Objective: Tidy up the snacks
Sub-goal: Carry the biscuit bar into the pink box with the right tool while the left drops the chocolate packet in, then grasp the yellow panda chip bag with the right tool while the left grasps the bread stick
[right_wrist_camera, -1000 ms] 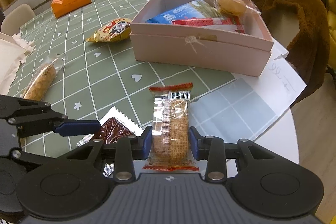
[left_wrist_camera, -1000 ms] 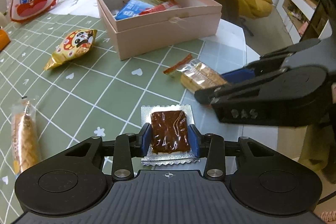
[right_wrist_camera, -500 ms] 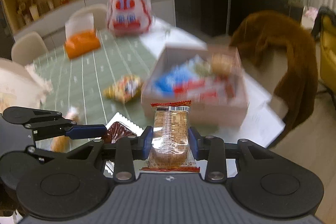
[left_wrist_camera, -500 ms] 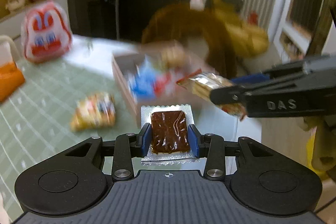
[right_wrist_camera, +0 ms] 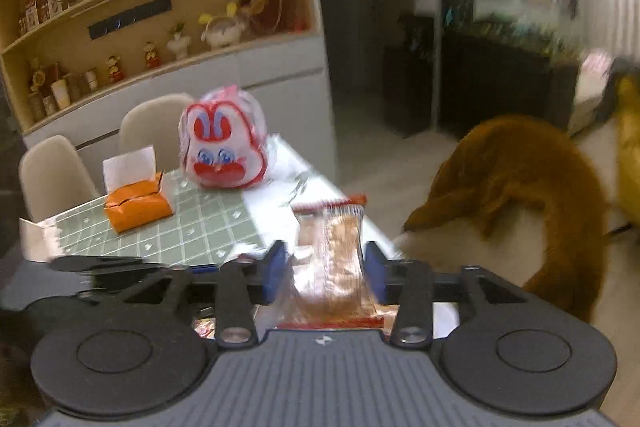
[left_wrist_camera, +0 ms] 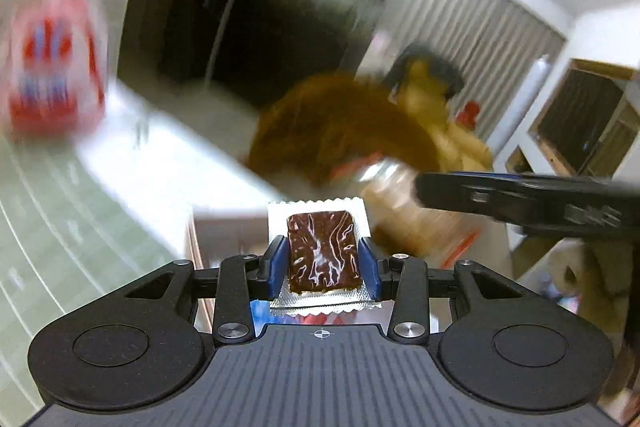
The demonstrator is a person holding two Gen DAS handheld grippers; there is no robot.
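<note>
The left gripper [left_wrist_camera: 322, 259] clamps a brown snack in a silver wrapper [left_wrist_camera: 321, 249] above the blurred pink box [left_wrist_camera: 224, 227], whose contents cannot be made out. The right gripper [right_wrist_camera: 325, 269] has its jaws opening, a clear-wrapped biscuit pack [right_wrist_camera: 334, 263] loose between them. Beyond, on the green checked table [right_wrist_camera: 192, 227], sit an orange tissue pack [right_wrist_camera: 136, 205] and a rabbit-face bag [right_wrist_camera: 224, 153].

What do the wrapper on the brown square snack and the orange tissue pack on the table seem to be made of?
The brown snack's wrapper looks like shiny silver foil with a clear plastic window: crinkled glare lines and zigzag-cut metallic edges show. The orange tissue pack appears to be soft, slightly glossy plastic film or coated paper, judging by its folds; a white tissue sticks up from it.
</note>
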